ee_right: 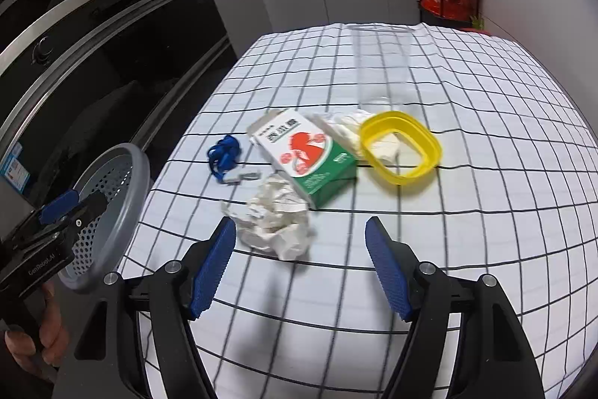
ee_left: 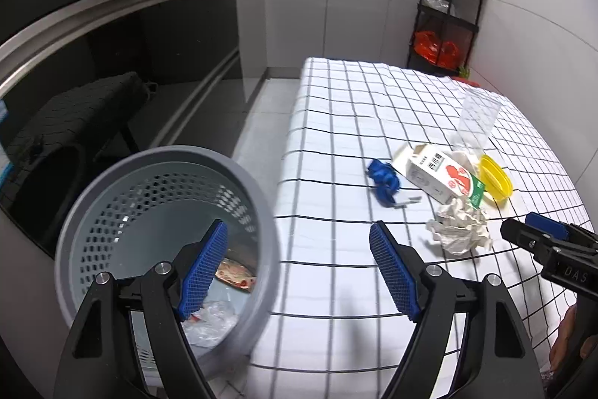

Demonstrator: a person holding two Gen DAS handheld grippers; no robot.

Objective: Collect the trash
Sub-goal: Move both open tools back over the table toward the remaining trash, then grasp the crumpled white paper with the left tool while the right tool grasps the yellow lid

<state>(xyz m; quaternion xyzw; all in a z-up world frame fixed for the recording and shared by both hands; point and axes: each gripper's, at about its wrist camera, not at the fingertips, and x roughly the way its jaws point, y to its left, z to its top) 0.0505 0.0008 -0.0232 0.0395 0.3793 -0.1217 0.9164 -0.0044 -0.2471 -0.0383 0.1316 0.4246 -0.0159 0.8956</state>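
Item: my left gripper (ee_left: pixel 299 264), jaws spread, empty, above the table's left edge by the grey basket (ee_left: pixel 261 212), which holds wrappers. Item: my right gripper (ee_right: pixel 301 264), jaws spread, empty, nearing crumpled paper (ee_right: pixel 274 223). Carton (ee_right: pixel 306 156), blue scrap (ee_right: pixel 222 156) and yellow tub (ee_right: pixel 435 152) lie mid-table, uncollected.

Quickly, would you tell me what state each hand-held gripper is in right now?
Left hand-held gripper: open, holding nothing.
Right hand-held gripper: open, holding nothing.

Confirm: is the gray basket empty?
No: in the left wrist view the gray basket already holds a reddish wrapper and clear crumpled plastic on its bottom.
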